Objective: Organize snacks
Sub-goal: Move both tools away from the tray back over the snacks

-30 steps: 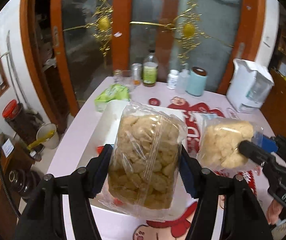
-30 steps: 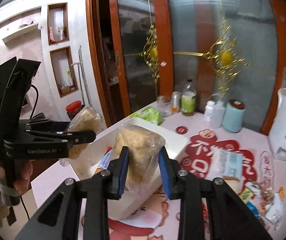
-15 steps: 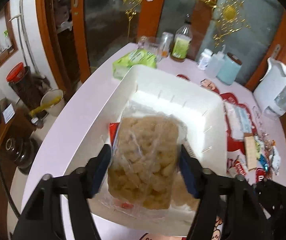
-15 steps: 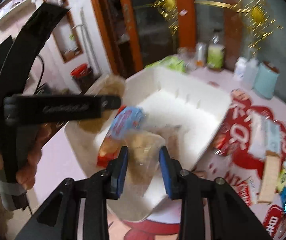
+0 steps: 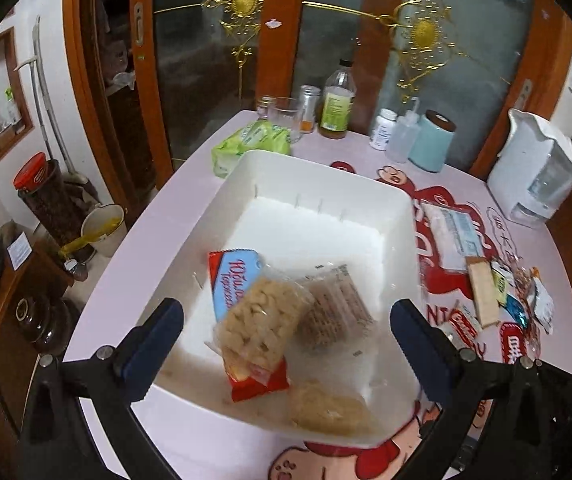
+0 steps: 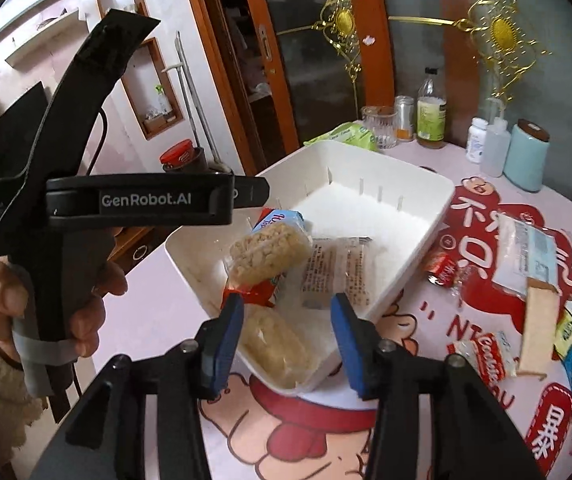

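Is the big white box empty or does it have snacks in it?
Not empty. The white box holds several snack bags near one end; the other end is bare.

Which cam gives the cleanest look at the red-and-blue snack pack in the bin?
Left wrist: the red-and-blue snack pack shows its blue printed face, only partly under a clear bag. Right wrist shows just slivers of it beneath that bag.

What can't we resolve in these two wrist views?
- Red snack pack: both views, the puffed snack bag covers its middle.
- Bag at the near bin corner: blurred in left view, partly behind right gripper in right view.
- Small wrappers: print too small.
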Motion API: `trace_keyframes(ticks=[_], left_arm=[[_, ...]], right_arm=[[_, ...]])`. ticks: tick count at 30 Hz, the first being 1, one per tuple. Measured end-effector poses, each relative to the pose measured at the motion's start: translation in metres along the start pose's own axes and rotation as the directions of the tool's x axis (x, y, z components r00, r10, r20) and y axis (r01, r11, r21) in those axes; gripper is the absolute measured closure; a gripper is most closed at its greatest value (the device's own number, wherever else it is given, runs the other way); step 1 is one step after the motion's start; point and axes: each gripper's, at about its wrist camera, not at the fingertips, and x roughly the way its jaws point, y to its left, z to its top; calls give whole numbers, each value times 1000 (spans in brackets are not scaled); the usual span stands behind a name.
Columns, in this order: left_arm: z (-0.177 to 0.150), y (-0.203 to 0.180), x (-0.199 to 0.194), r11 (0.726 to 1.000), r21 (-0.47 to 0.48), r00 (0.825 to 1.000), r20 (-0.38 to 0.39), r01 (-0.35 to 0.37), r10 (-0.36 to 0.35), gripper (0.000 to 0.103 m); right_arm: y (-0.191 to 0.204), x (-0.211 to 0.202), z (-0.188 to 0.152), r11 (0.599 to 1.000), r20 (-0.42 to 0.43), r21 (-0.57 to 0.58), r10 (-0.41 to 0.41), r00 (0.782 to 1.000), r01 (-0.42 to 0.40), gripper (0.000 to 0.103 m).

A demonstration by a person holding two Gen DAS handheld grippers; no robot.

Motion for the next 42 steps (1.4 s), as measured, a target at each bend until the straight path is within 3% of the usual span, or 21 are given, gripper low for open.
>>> trace_keyframes(ticks=[5,14,20,25,32,36,42], left_arm=[[-13,-18,-24,999,46,1000,19,5,-6,0],[-34,-55,-72,988,139,995,55,71,-79,0],[-48,-90,-103,959,250,982,93,134,-162,0],[-54,-120,-115,940,287,972,89,184,-217,0],[-54,-171,-113,908,374,970,69,190,-232,0],[-47,-201,-97,903,400,978,64,159,-200,0],[-31,-241,-42,906,346,970,-68,243,-234,0]], right_arm=[[-4,-29,-12,999,41,31,-29,999,28,57],[-19,-78,-35,994,86,69,-90,992,84,57],[-43,-116,-56,987,124,85,-149,981,139,57],[-74,-149,-72,968,136,115,-238,962,223,57],[-140,-199,-90,915,104,218,-368,924,340,57],[-187,-220,-97,861,77,302,-450,890,410,57],[-255,-223,-105,814,22,390,-476,879,431,57]])
